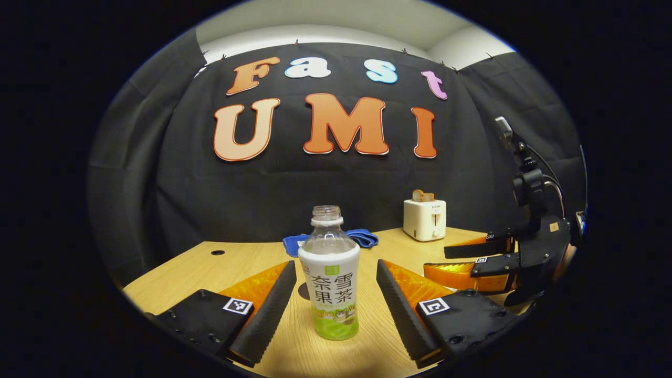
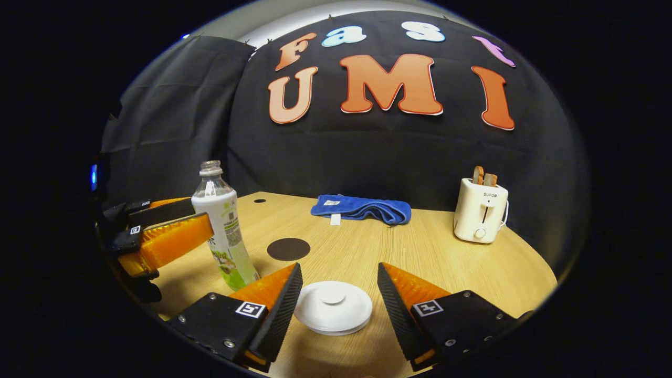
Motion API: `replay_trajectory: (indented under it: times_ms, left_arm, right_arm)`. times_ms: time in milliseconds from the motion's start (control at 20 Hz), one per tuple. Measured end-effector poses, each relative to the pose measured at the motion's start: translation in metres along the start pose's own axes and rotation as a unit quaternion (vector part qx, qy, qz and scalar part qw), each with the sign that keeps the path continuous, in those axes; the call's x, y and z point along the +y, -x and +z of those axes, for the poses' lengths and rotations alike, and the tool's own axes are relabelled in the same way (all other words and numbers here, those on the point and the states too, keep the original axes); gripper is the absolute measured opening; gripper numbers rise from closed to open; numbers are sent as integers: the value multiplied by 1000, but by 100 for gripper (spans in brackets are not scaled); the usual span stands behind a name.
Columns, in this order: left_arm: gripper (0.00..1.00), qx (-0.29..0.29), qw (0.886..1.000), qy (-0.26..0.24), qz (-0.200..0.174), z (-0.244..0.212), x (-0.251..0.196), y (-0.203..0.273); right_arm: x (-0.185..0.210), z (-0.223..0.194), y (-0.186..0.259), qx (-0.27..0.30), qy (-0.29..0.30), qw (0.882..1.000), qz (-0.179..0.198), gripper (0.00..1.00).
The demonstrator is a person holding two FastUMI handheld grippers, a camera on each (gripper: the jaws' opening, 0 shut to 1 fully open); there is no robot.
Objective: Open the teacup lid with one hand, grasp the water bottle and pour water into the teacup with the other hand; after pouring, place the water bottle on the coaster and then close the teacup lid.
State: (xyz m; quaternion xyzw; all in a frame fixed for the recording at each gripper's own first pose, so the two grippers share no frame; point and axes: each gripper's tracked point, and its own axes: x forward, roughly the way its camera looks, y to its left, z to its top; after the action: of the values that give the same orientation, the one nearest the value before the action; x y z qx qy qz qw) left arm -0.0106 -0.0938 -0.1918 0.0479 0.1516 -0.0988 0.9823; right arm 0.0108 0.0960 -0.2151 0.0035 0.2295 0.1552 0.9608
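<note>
1. Water bottle [image 1: 329,273] stands upright on the table [image 1: 252,260], uncapped, dead centre btwn my left gripper's [image 1: 333,296] two fingers. Fingers spread wide, gap on both sides of the bottle, no contact that I can see.
2. In the right gripper view, same bottle [image 2: 223,226] sits at far left w/ the left gripper [image 2: 168,231] reaching in from the left, its fingers alongside the bottle at label height.
3. Teacup lid [image 2: 333,307], white w/ a round knob, lies btwn my right gripper's [image 2: 336,310] fingers, low in the view. Those fingers also stand apart, not pressing the lid. Cup body under it: can't tell.
4. Coaster [image 2: 288,249], dark round disc, flat on the table just behind & left of the lid, right of the bottle. Apart from both.
5. From the left gripper view, right gripper [image 1: 472,260] hangs off to the right, near the table's right edge.
6. Farther back: blue cloth [image 2: 362,208] folded near the wall, white toaster [image 2: 480,210] at right rear w/ toast in the slots. Well apart from lid & bottle.
7. Open wood btwn coaster, cloth & toaster. Table edge curves close on the right.
</note>
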Motion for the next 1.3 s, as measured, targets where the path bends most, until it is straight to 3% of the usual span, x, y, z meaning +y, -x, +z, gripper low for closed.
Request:
replay_trajectory:
  times_ms: [350,650,700,750,1000,1100,1300]
  left_arm:
    - [99,46,997,55,7,-34,7,-19]
    - [96,76,994,75,4,-55,6,-34]
    - [94,81,994,74,4,-59,6,-35]
    - [92,86,993,76,4,-61,6,-37]
    - [80,96,993,64,1,-64,5,-37]
    - [76,98,993,59,1,-66,5,-38]
    - [72,103,993,51,5,-67,4,-40]
  right_arm:
    - [6,-14,-11,23,6,1000,13,78]
    - [6,-13,-15,23,3,999,25,74]
    - [4,-14,-15,23,3,999,23,72]
    - [5,-14,-16,25,2,999,25,63]
    - [15,-18,-15,31,12,998,45,65]
    - [15,-17,-15,29,24,998,43,61]
    - [8,-15,-16,29,21,999,35,65]
